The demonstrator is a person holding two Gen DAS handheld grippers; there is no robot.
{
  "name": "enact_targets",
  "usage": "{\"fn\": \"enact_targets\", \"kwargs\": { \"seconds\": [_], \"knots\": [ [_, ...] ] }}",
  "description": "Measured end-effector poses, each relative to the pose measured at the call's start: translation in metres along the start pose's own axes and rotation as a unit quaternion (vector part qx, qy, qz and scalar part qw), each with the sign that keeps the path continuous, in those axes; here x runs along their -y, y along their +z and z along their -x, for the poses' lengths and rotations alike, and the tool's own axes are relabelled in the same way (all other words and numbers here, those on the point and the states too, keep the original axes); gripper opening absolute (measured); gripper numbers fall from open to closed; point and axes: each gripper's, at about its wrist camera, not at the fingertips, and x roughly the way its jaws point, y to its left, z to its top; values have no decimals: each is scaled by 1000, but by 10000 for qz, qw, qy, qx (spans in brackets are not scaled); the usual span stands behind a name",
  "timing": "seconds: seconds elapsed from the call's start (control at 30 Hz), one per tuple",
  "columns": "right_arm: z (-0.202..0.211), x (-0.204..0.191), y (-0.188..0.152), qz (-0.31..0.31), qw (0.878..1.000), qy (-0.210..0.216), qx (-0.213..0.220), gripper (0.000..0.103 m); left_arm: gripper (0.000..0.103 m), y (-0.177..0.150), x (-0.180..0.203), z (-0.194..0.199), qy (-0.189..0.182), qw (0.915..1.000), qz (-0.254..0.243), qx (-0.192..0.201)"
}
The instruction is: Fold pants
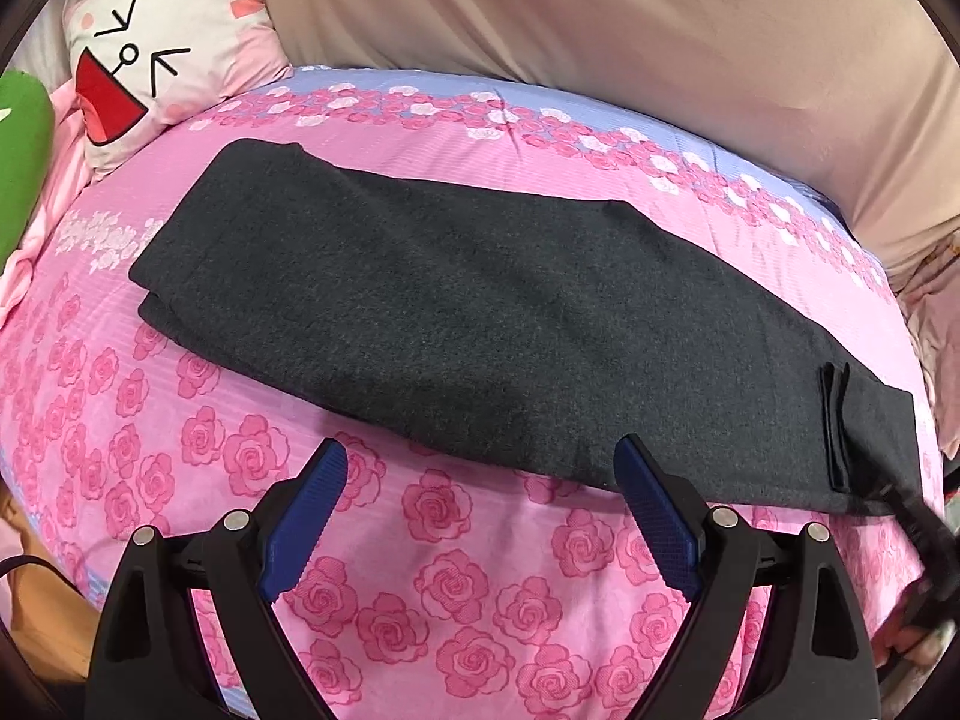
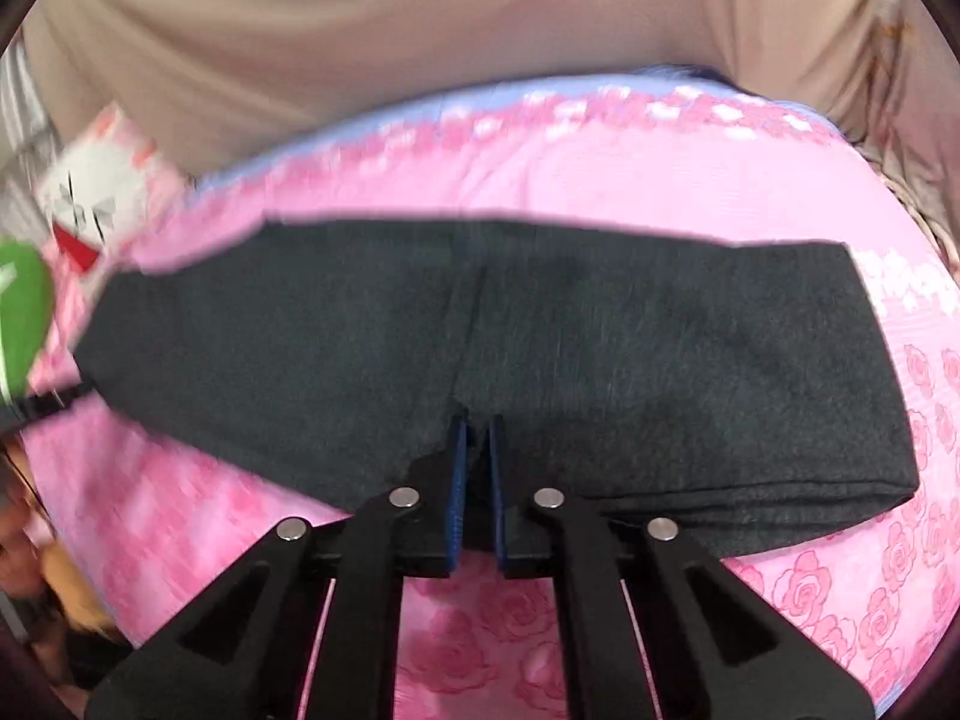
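Pants (image 1: 480, 324) flat on rose bedsheet (image 1: 456, 564), right hand-held gripper (image 2: 477, 438) pinching near edge

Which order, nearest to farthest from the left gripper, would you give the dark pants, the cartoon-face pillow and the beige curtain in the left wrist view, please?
From the left gripper:
1. Dark pants, just ahead of its tips.
2. Cartoon-face pillow, far left at the bed's head.
3. Beige curtain, behind the bed.

Before you: charcoal-grey pants (image 1: 456, 312) on a pink rose-print bedsheet (image 1: 456, 600) edged pale blue; your black tongs (image 1: 480, 516) carry blue pads (image 1: 306, 522).
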Motion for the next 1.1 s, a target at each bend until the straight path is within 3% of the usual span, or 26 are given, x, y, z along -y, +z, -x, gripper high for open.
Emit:
{"fn": "enact_targets", "kwargs": {
  "seconds": [0.1, 0.17, 0.23, 0.27, 0.43, 0.53, 0.57, 0.7, 0.8, 0.9, 0.97, 1.03, 1.1],
  "knots": [
    [23, -18, 13, 209, 9989, 197, 379, 6, 88, -1, 7, -1, -25, 9999, -108, 8],
    [9, -26, 12, 400, 9989, 239, 109, 10, 88, -1, 11, -1, -64, 9998, -163, 7],
    [-11, -26, -1, 676, 9971, -260, -214, 11, 88, -1, 14, 0, -64, 9997, -222, 19],
    [-13, -24, -4, 707, 9967, -315, -251, 12, 88, -2, 15, 0, -67, 9997, -236, 32],
    [-10, -24, -7, 656, 9974, -138, -269, 33, 88, 1, 16, -2, -141, 9997, -213, 53],
    [-19, -28, -10, 785, 9960, -175, -383, 36, 88, 1, 16, -4, -211, 9996, -176, 11],
    [-23, -30, -10, 817, 9957, -213, -385, 36, 88, 1, 16, -4, -229, 9996, -187, 11],
    [-26, -26, -6, 703, 9966, -359, -253, 10, 88, 1, 16, -3, -303, 9991, -297, 51],
    [-7, -25, 15, 427, 9982, -383, 155, 9, 88, 4, 10, 3, -398, 9983, -384, 204],
    [27, -40, 55, 177, 9970, 23, 750, 9, 88, 8, 3, 11, -515, 9972, -398, 363],
    [38, -61, 78, 118, 9934, 619, 963, 9, 88, 13, -7, 15, -584, 9968, -289, 458],
    [29, -93, 88, 277, 9893, 1087, 928, 9, 88, 17, -21, 18, -573, 9969, -110, 528],
    [-6, -126, 79, 555, 9888, 1282, 519, 11, 88, 19, -35, 19, -540, 9971, 47, 538]
  ]
}}
